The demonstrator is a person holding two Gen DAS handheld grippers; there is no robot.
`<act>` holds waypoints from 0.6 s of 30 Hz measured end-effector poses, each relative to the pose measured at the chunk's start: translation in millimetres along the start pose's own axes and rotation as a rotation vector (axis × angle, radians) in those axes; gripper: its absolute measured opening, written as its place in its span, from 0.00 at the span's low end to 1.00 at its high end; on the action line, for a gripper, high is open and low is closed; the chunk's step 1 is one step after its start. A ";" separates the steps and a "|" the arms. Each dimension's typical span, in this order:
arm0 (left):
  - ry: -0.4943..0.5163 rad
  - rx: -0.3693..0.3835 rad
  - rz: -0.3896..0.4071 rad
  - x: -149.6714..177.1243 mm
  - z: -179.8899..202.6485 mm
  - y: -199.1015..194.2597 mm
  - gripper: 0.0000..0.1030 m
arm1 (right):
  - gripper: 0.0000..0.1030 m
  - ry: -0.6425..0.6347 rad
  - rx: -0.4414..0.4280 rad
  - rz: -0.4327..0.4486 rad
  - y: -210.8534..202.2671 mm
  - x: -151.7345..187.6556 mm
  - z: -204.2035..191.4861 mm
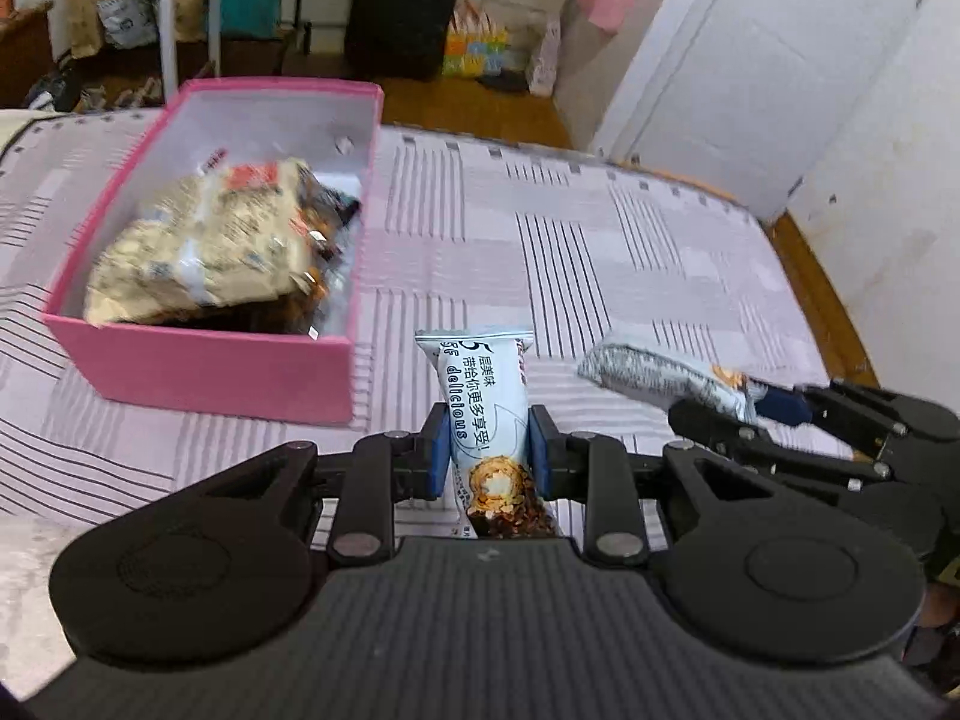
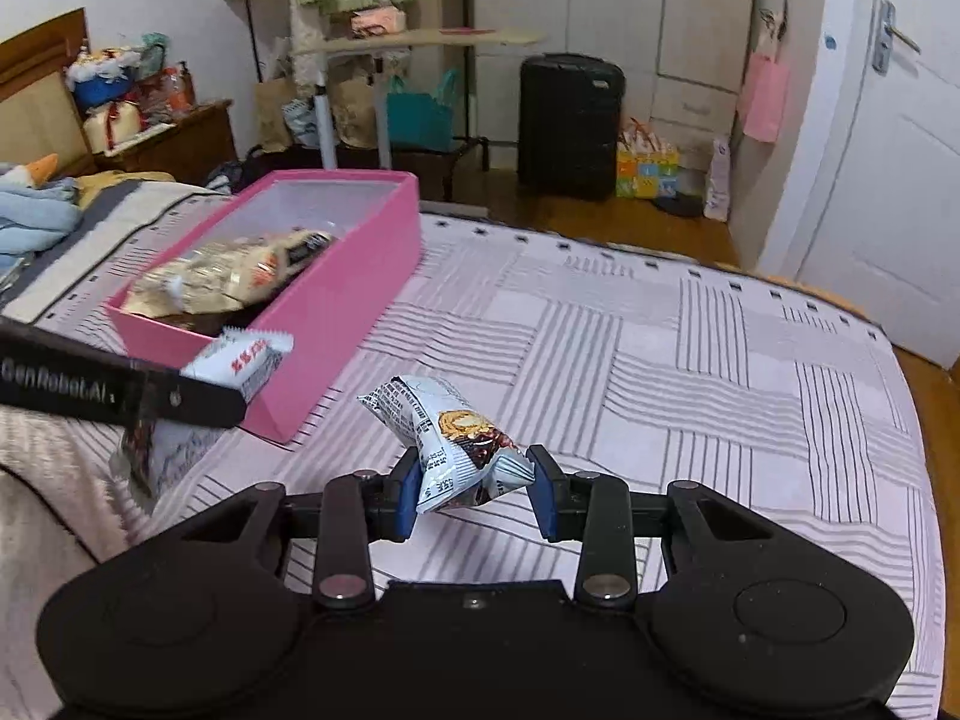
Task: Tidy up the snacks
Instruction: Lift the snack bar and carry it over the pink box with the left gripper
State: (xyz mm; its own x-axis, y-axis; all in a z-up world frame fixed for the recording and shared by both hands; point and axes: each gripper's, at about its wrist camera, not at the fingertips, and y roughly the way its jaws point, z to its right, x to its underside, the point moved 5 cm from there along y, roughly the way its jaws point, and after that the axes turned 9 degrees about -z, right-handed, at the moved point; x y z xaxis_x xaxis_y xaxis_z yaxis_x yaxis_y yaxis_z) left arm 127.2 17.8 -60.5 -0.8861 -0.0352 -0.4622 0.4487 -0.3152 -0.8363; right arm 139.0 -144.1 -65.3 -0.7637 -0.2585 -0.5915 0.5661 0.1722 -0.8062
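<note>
My left gripper (image 1: 487,450) is shut on a pale blue snack bar (image 1: 483,414) and holds it upright above the bed, to the right of the pink box (image 1: 198,369). It also shows in the right wrist view (image 2: 180,399), where the bar (image 2: 240,360) is near the box's near corner. My right gripper (image 2: 474,495) is shut on a second pale blue snack pack (image 2: 456,438), which is crumpled. That pack (image 1: 660,375) shows at the right of the left wrist view. The pink box (image 2: 336,300) holds several beige snack bags (image 1: 210,246).
The bed has a pink sheet with striped patches (image 2: 660,360). A black suitcase (image 2: 570,126), bags, a small table (image 2: 420,39) and a white door (image 2: 888,180) stand beyond the bed. Blue cloth (image 2: 30,210) lies at the far left.
</note>
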 end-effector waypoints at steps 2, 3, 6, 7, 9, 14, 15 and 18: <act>-0.020 0.003 0.038 -5.0 -7.5 -12.0 0.25 | 0.40 -0.020 -0.006 0.020 -4.8 -7.8 -7.4; -0.031 0.003 0.058 -7.7 -12.1 -18.4 0.25 | 0.40 -0.031 -0.008 0.032 -6.0 -12.9 -11.4; -0.061 -0.012 0.107 -18.1 -27.1 -33.5 0.25 | 0.40 -0.058 -0.017 0.067 -6.4 -30.6 -24.5; -0.073 -0.019 0.122 -22.0 -33.0 -36.7 0.25 | 0.40 -0.063 -0.019 0.078 -6.3 -35.1 -28.9; -0.095 -0.033 0.142 -30.6 -44.4 -39.4 0.25 | 0.40 -0.067 -0.029 0.099 -1.8 -48.7 -37.4; -0.145 -0.091 0.174 -53.3 -76.2 -32.9 0.25 | 0.40 -0.080 -0.052 0.128 21.5 -81.4 -60.0; -0.143 -0.105 0.175 -59.3 -80.6 -28.8 0.25 | 0.40 -0.089 -0.056 0.129 28.3 -87.6 -64.8; -0.159 -0.130 0.174 -77.4 -97.7 -16.7 0.25 | 0.40 -0.116 -0.052 0.142 45.7 -105.0 -79.2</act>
State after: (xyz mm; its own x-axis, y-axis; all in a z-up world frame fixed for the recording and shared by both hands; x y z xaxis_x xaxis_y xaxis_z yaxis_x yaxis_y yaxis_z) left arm 199.6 118.5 -39.6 -0.7970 -0.2301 -0.5584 0.5976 -0.1670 -0.7842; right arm 220.5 -33.8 -41.2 -0.6345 -0.3358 -0.6962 0.6465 0.2631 -0.7161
